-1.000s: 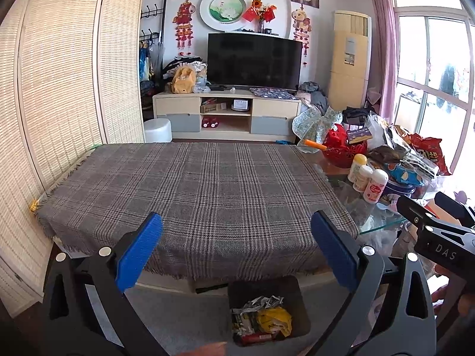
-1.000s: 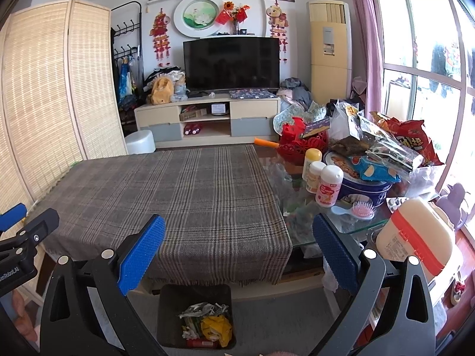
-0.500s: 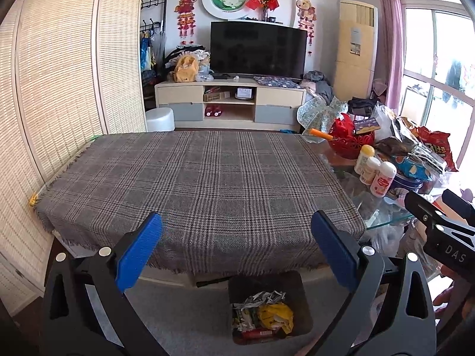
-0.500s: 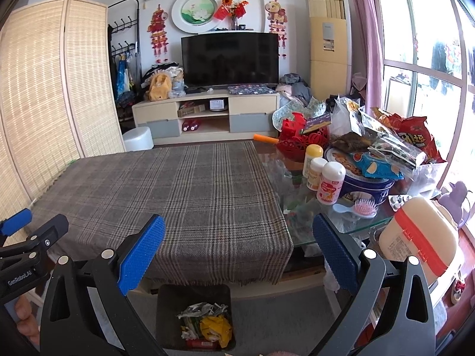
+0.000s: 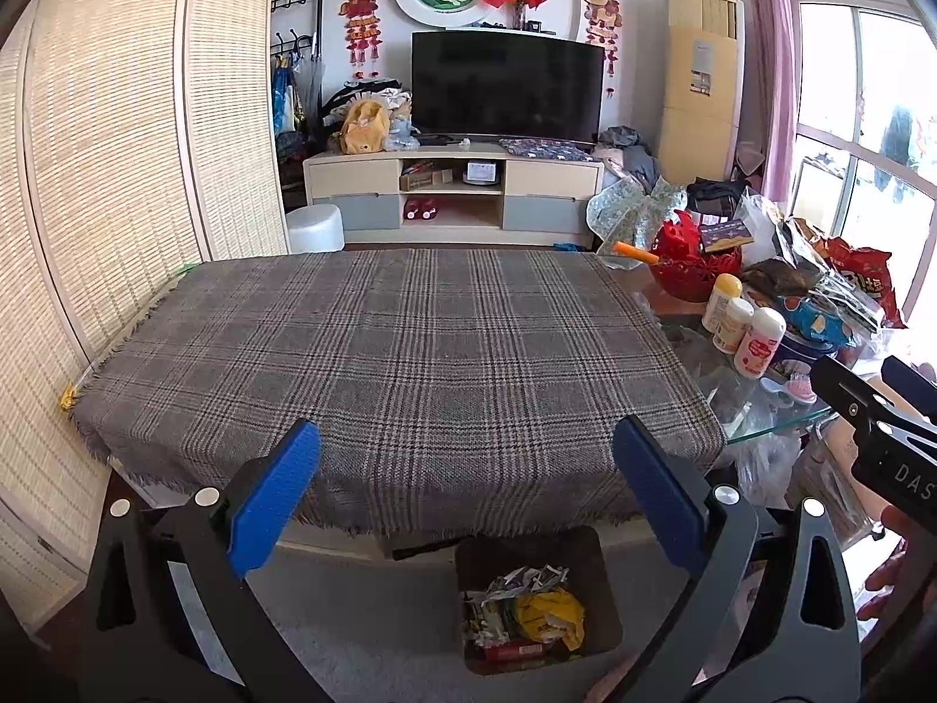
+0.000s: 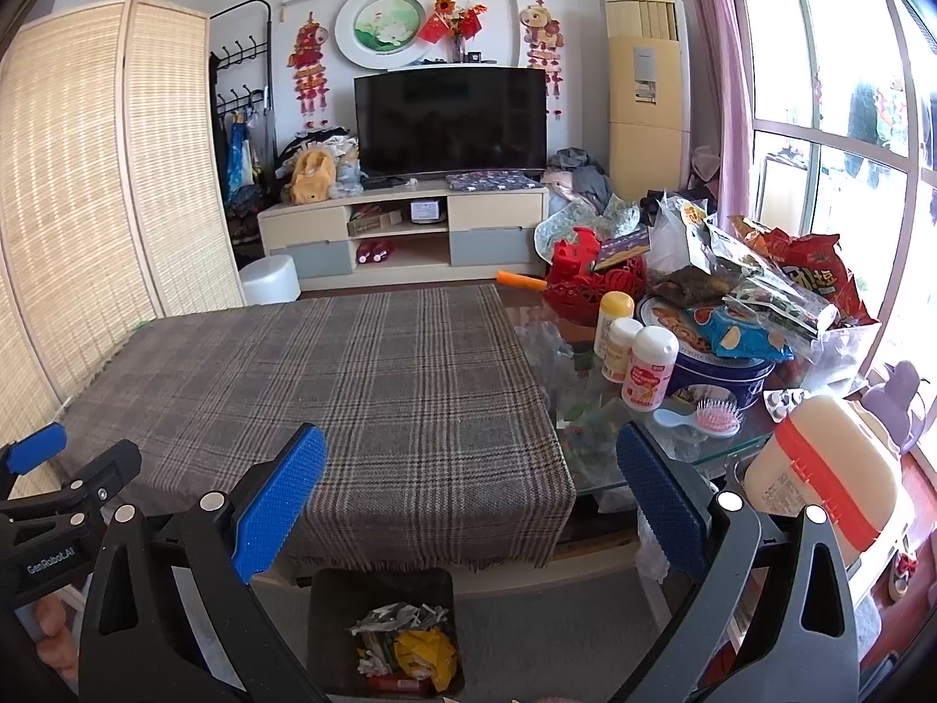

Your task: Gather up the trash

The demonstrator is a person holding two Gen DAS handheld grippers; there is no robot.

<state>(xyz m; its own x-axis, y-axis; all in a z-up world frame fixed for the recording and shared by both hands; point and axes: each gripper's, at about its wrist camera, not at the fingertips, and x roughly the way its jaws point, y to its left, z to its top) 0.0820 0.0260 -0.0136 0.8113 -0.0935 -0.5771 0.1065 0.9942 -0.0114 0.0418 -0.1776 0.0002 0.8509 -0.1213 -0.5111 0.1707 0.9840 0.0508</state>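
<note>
Trash (image 5: 530, 609) (image 6: 407, 647), a heap of crumpled silver wrappers, a yellow bag and a red packet, lies inside a dark bin (image 5: 603, 562) (image 6: 328, 603) on the grey floor, just in front of the table's near edge and below the fringe of the cloth. Left gripper (image 5: 468, 492): blue-padded jaws spread wide, nothing between them, held above the bin and facing the table; it also shows at the left edge of the right wrist view (image 6: 76, 457). Right gripper (image 6: 471, 489): jaws likewise spread wide and empty, held above the bin; its black tip enters the left wrist view from the right (image 5: 867, 404). Plaid cloth (image 5: 398, 351) (image 6: 351, 386): grey checked fabric covering most of the table, with nothing lying on it. Glass tabletop (image 5: 755, 410) (image 6: 591, 410): the uncovered right part of the table, crowded with three white bottles (image 5: 741, 325) (image 6: 632, 351), a pink hairbrush (image 6: 717, 416), a blue tin (image 6: 720, 375), snack bags (image 5: 861, 275) (image 6: 814, 275) and a red basket (image 5: 685, 269) (image 6: 585, 287). Background: a white stool (image 5: 315, 227) (image 6: 270, 287), a television (image 5: 506, 88) (image 6: 451, 123) on a low cabinet (image 5: 454, 193) (image 6: 404, 228), a folding screen (image 5: 117, 146) (image 6: 88, 176) at left, and a window (image 5: 867, 117) (image 6: 831, 117) at right.
</note>
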